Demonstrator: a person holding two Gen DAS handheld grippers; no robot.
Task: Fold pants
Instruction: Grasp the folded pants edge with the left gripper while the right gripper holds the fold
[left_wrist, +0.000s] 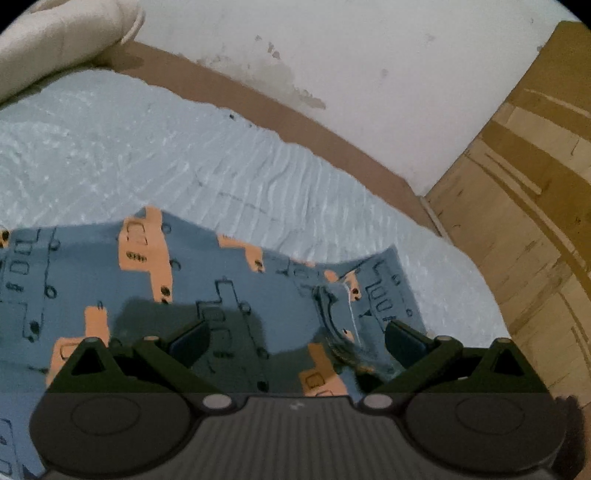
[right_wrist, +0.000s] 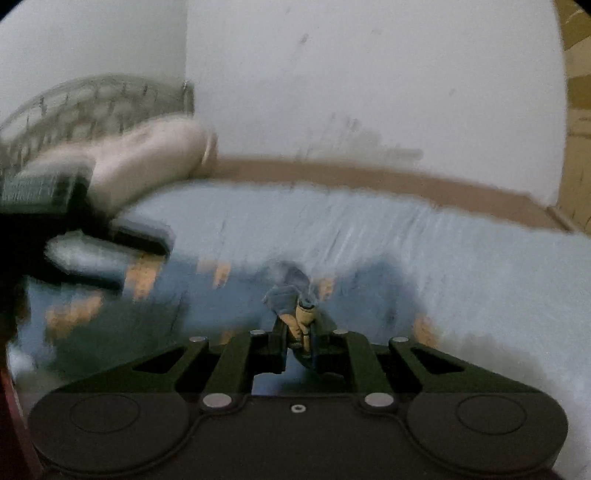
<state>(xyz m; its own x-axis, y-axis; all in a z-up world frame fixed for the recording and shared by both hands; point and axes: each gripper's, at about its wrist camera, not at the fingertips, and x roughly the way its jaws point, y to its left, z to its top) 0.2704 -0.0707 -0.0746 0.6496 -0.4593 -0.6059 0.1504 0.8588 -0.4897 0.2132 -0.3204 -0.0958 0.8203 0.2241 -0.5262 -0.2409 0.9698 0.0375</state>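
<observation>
The pants (left_wrist: 155, 280) are blue with orange and dark printed shapes and lie on a pale blue bed cover (left_wrist: 147, 147). My left gripper (left_wrist: 295, 341) is open just above the pants, its fingers wide apart, with a bunched seam (left_wrist: 340, 332) by the right finger. My right gripper (right_wrist: 297, 332) is shut on a pinched fold of the pants (right_wrist: 291, 295) and holds it above the bed. The left gripper (right_wrist: 110, 254) shows blurred at the left of the right wrist view.
A cream pillow (left_wrist: 55, 37) lies at the head of the bed, also in the right wrist view (right_wrist: 147, 158). A white wall (left_wrist: 351, 55) with a brown base runs behind the bed. Wooden floor (left_wrist: 535, 203) lies at the right.
</observation>
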